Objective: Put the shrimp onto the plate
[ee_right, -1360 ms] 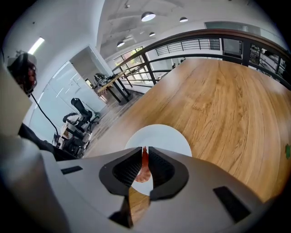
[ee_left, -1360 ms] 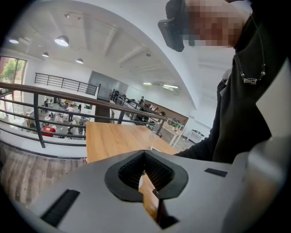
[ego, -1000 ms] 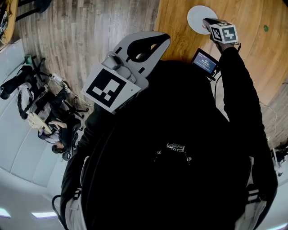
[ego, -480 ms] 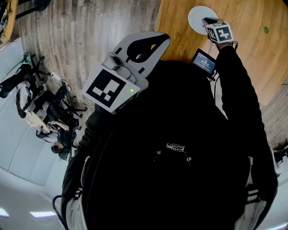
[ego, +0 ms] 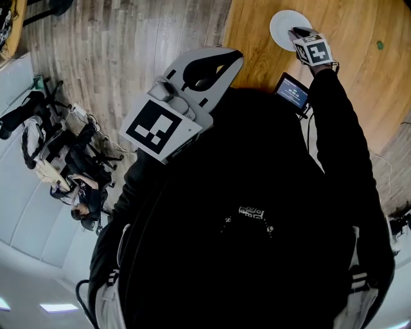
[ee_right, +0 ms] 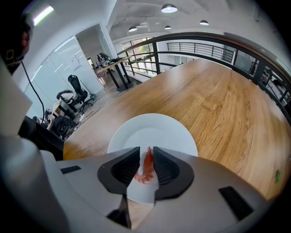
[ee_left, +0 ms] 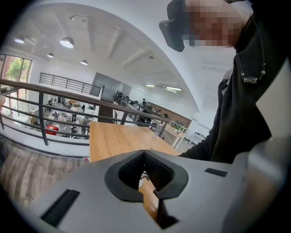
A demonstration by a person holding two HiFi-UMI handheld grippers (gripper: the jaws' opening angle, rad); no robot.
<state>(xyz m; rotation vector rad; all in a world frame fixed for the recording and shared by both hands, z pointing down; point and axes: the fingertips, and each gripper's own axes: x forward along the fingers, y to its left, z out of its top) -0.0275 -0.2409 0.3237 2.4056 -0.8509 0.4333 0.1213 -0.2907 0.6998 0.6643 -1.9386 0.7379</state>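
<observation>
A small orange-pink shrimp hangs between the pads of my right gripper, just above the near part of a round white plate. The jaws are opening, and a thin strip of plate shows between the shrimp and the left pad. In the head view the right gripper reaches over the plate at the top. My left gripper is raised in front of the person's chest, off the table. Its jaws meet at the tips in the left gripper view, with nothing between them.
The plate lies on a long wooden table near its left edge. A small screen device sits on the table by the right forearm. A tiny green speck lies far right. Plank floor and chairs are left of the table.
The right gripper has shifted slightly left over the plate and its marker cube has turned a little. The left gripper has stayed put.
</observation>
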